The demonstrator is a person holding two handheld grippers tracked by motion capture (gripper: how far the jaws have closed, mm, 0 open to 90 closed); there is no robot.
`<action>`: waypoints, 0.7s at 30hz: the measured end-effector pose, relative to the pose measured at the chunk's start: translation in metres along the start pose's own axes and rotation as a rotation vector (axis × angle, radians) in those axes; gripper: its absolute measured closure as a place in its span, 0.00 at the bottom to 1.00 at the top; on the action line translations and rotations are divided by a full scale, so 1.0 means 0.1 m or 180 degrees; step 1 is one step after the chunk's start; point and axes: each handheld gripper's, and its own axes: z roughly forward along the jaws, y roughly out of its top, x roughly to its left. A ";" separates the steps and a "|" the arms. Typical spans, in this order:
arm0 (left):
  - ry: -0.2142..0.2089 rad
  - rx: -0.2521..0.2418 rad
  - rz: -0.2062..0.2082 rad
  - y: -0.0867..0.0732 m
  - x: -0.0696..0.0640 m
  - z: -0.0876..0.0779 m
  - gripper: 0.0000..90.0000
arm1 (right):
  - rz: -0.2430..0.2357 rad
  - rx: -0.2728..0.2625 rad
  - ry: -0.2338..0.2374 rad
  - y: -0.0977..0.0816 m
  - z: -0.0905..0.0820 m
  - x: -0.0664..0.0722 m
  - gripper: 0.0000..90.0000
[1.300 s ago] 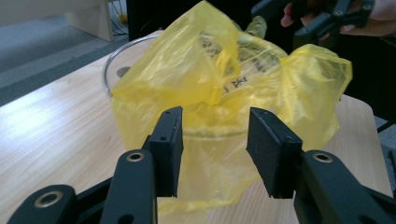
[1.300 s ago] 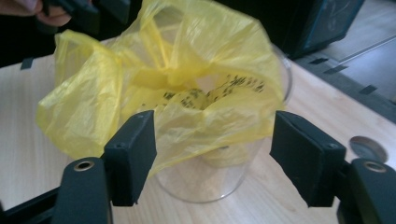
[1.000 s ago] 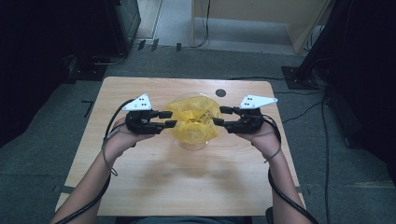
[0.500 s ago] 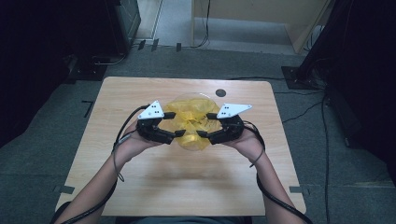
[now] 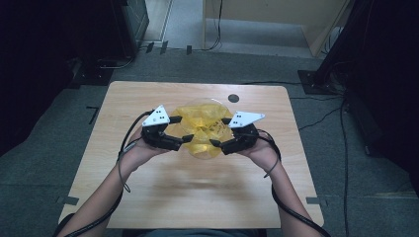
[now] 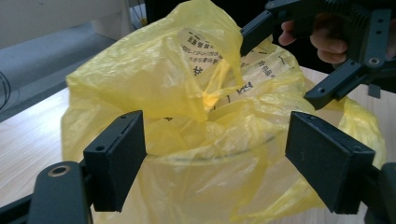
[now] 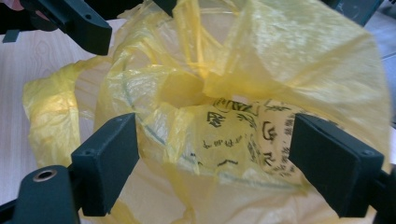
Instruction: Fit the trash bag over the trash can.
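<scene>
As it sits crumpled, yellow bag has black print | both claws released, just opened

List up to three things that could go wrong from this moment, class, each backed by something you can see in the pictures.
1. Both the left gripper and right gripper have just been opening, pads off the yellow plastic bag, so the loose film may slump off the rim of the clear container.
2. Regripping could pinch only thin film and tear it.
3. The container looks light; a sideways tug might slide or tip it on the wooden table.
</scene>
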 end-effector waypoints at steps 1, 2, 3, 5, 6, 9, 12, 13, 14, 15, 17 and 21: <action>0.0022 0.0000 -0.0019 0.00 0.01 0.00 0.22 | 0.0004 -0.0007 -0.0022 0.00 -0.01 -0.01 0.17; 0.0061 0.0012 -0.0028 -0.01 0.02 -0.01 0.22 | 0.0015 -0.0009 -0.0043 -0.01 -0.03 -0.03 0.18; 0.0089 0.0026 -0.0061 -0.02 0.04 0.00 0.22 | 0.0031 -0.0016 -0.0070 -0.01 -0.06 -0.04 0.18; 0.0072 0.0038 -0.0135 -0.05 0.06 0.01 0.21 | 0.0077 -0.0057 -0.0112 -0.02 -0.10 -0.08 0.18; 0.0078 0.0063 -0.0126 -0.07 0.06 0.03 0.21 | 0.0110 -0.0084 -0.0121 -0.02 -0.11 -0.09 0.18; 0.0092 0.0100 -0.0144 -0.11 0.07 0.07 0.21 | 0.0168 -0.0111 -0.0136 -0.03 -0.12 -0.11 0.18; 0.0081 0.0111 -0.0162 -0.13 0.08 0.08 0.21 | 0.0120 -0.0055 -0.0120 -0.03 -0.16 -0.13 0.18; 0.0079 0.0117 -0.0154 -0.13 0.08 0.08 0.21 | 0.0120 -0.0055 -0.0120 -0.03 -0.16 -0.13 0.18; 0.0074 0.0114 -0.0156 -0.13 0.08 0.08 0.21 | 0.0144 -0.0036 -0.0135 -0.03 -0.18 -0.14 0.18; 0.0069 0.0112 -0.0157 -0.14 0.08 0.08 0.21 | 0.0151 -0.0007 -0.0159 -0.04 -0.19 -0.15 0.18; 0.0061 0.0102 -0.0169 -0.14 0.08 0.09 0.21 | 0.0242 0.0045 -0.0193 -0.08 -0.19 -0.18 0.17; 0.0030 0.0112 -0.0184 -0.16 0.08 0.11 0.21 | 0.0340 -0.0009 -0.0155 -0.11 -0.15 -0.19 0.16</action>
